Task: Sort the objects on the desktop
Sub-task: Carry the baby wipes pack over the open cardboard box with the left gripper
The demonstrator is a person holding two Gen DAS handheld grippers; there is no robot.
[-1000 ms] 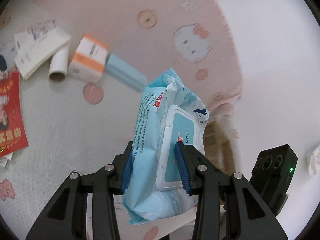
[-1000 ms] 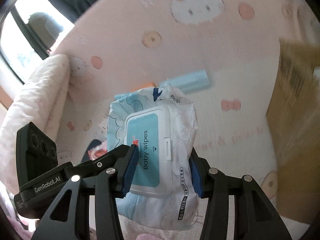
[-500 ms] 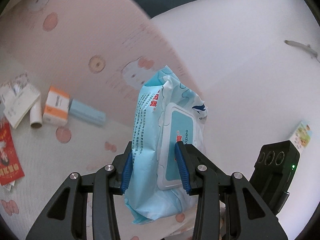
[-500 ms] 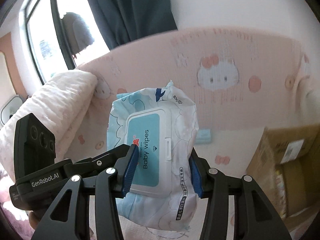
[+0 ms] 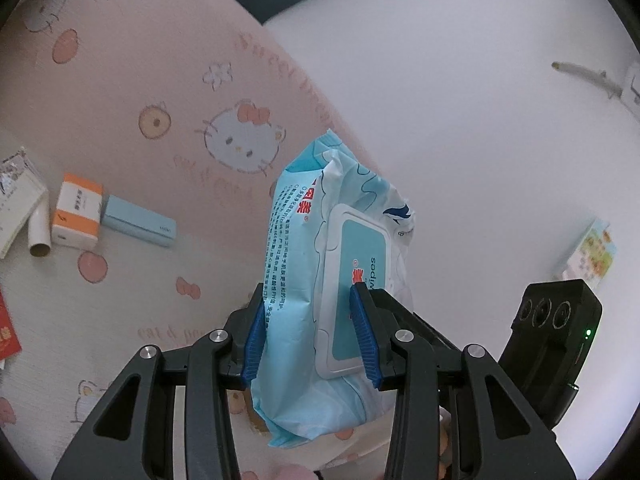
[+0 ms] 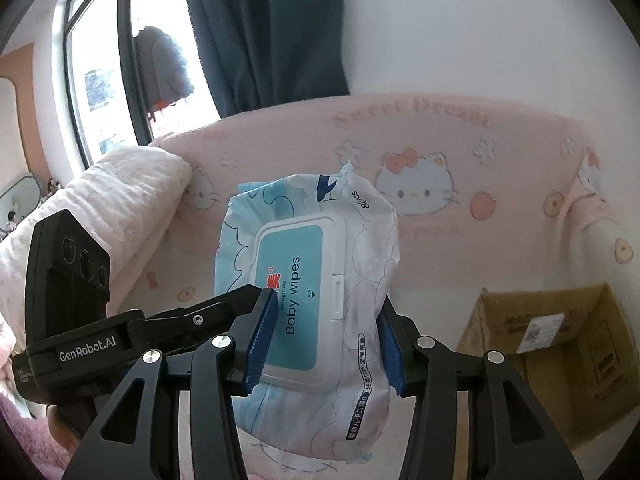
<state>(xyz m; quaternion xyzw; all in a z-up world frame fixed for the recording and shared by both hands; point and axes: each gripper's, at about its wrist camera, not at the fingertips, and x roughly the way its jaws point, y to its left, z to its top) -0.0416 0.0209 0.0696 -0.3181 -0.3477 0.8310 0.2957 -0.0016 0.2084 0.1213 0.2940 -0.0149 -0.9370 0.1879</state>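
A light-blue baby wipes pack (image 5: 320, 264) is held upright in the air by both grippers at once. My left gripper (image 5: 312, 332) is shut on its lower part, one pad on the lid. My right gripper (image 6: 324, 340) is shut on the same pack (image 6: 312, 280), pads on its two sides. The left gripper's body (image 6: 68, 280) shows at left in the right wrist view, and the right gripper's body (image 5: 552, 344) at right in the left wrist view.
On the pink cartoon mat lie an orange-white box (image 5: 76, 216), a light-blue box (image 5: 138, 226), a white tube (image 5: 40, 232), a booklet (image 5: 16, 204) and a red card (image 5: 6, 328). An open cardboard box (image 6: 552, 344) stands at lower right. A rolled quilt (image 6: 100, 208) lies left.
Both grippers have lifted and tilted upward with the wipes pack. The mat has dropped lower in view; the wall, curtain and window now show. The grip is unchanged.
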